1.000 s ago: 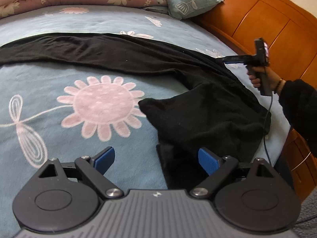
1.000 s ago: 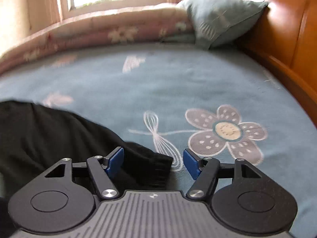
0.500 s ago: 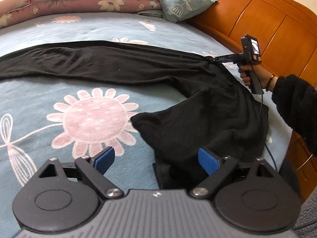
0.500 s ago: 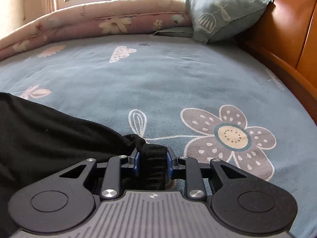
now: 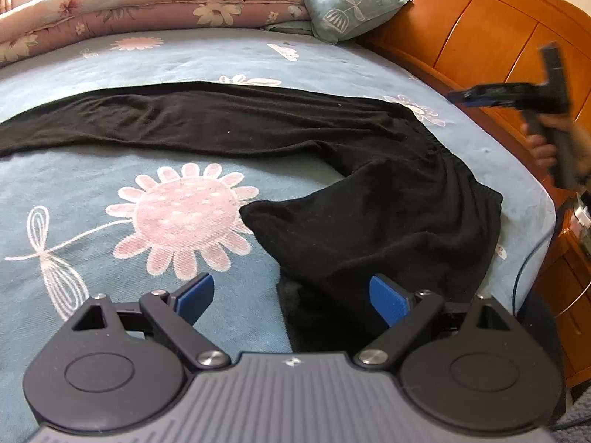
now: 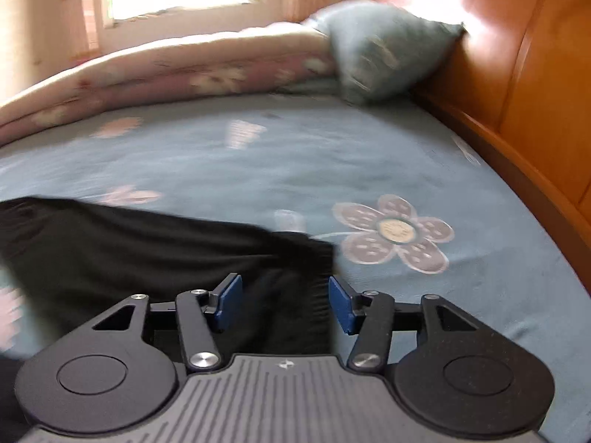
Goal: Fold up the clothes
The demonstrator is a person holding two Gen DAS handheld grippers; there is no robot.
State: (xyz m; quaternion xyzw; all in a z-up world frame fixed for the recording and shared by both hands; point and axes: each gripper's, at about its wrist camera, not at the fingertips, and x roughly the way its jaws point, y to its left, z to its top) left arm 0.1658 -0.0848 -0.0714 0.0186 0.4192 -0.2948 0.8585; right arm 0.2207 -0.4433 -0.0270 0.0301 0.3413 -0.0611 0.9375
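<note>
Trousers fully shown from left gripper, jaws wide; right gripper jaws opening, empty.

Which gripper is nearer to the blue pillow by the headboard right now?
Right. The right gripper is raised beside the headboard, on the pillow's side of the black trousers. The left gripper hangs open over their near edge, farther back.

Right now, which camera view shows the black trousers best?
The left wrist view: there the black trousers show almost whole on the blue bedsheet, one leg stretched out to the left, the other bent toward the camera. The right wrist view is blurred and shows only the waistband end, below its opening tongs.
</note>
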